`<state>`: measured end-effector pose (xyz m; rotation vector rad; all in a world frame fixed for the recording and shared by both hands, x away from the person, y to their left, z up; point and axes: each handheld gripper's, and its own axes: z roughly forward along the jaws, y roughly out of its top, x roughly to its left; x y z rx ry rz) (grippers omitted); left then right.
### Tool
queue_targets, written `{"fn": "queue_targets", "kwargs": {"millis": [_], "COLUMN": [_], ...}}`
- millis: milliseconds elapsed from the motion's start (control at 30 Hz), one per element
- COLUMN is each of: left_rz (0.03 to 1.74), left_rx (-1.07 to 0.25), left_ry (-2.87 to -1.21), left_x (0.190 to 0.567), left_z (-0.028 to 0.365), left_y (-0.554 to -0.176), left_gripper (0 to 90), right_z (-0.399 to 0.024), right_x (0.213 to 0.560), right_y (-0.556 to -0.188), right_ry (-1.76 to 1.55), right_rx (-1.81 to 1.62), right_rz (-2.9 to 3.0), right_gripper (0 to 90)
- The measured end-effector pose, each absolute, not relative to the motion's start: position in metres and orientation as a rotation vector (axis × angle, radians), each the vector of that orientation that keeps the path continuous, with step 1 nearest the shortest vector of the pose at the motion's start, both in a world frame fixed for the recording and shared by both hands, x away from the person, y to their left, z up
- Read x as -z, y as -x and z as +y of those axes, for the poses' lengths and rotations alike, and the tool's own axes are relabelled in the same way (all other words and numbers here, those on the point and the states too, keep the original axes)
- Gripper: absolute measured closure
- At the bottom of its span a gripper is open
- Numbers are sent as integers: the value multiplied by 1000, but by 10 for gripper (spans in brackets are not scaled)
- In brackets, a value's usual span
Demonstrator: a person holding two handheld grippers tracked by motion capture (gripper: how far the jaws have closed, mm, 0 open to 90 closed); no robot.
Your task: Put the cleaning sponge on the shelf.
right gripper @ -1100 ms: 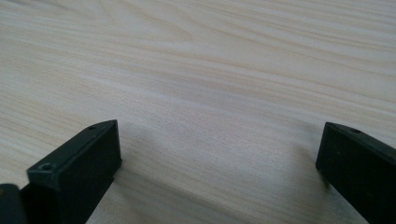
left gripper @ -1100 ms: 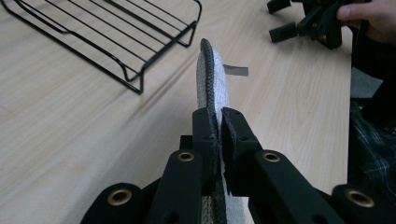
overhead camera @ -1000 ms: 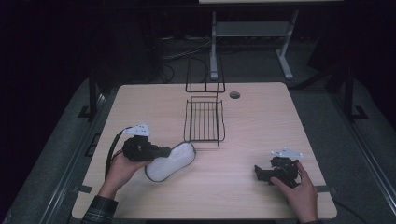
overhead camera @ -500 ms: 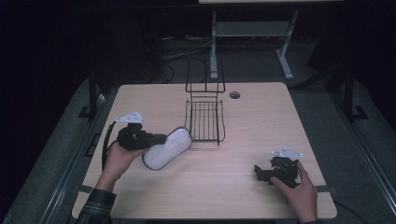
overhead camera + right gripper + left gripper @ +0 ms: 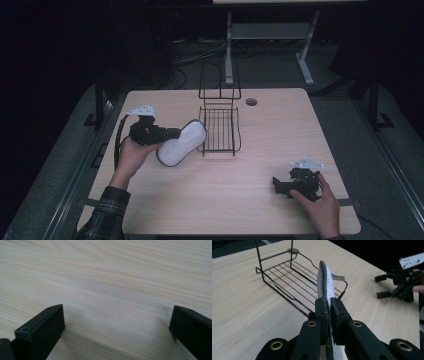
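My left gripper (image 5: pixel 175 134) is shut on the heel end of a white, sole-shaped slipper (image 5: pixel 181 142) with a dark rim, and holds it in the air over the table's left half. In the left gripper view the slipper (image 5: pixel 325 282) stands on edge between the closed jaws of that gripper (image 5: pixel 329 307), its toe pointing at the black wire rack (image 5: pixel 287 277). The rack (image 5: pixel 219 127) stands just right of the slipper's toe, at the table's far middle. My right gripper (image 5: pixel 277 186) rests open at the near right; its jaws (image 5: pixel 117 325) stand wide over bare wood.
The light wooden table (image 5: pixel 225 200) has a round cable hole (image 5: pixel 251 101) behind the rack. The rack's tall wire back (image 5: pixel 220 80) rises at its far end. In the left gripper view the right gripper (image 5: pixel 384 286) lies far off. The floor around the table is dark.
My left hand has lifted the slipper and carried it away from the person, toward the left side of the rack. The right hand has stayed in place.
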<state>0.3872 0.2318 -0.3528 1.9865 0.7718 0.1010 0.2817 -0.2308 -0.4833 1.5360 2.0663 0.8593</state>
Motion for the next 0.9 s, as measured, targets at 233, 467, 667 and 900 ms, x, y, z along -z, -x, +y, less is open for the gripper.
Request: {"fn": "queue_targets", "kwargs": {"millis": [233,467,667,900], "left_rz": [782,787,774,778], "left_rx": [-95,-86,-59,-51], "left_ry": [-1968,-1957,-1945,-1946], "left_x": [354,353,356,360], "left_z": [224,208,190,169], "left_y": [-405,-424,-437,-455], "left_gripper": [844,844,844,845], "right_z": [-231,-231,-231,-231], "right_x": [483,483,483,483], "right_y": [-282,-282,-282,-282], "right_ry": [-1537,-1537,-1537,-1537], "right_rx": [-859,-859,-859,-859], "right_rz": [2066,2066,2066,2066], "right_gripper": [0,0,0,0]}}
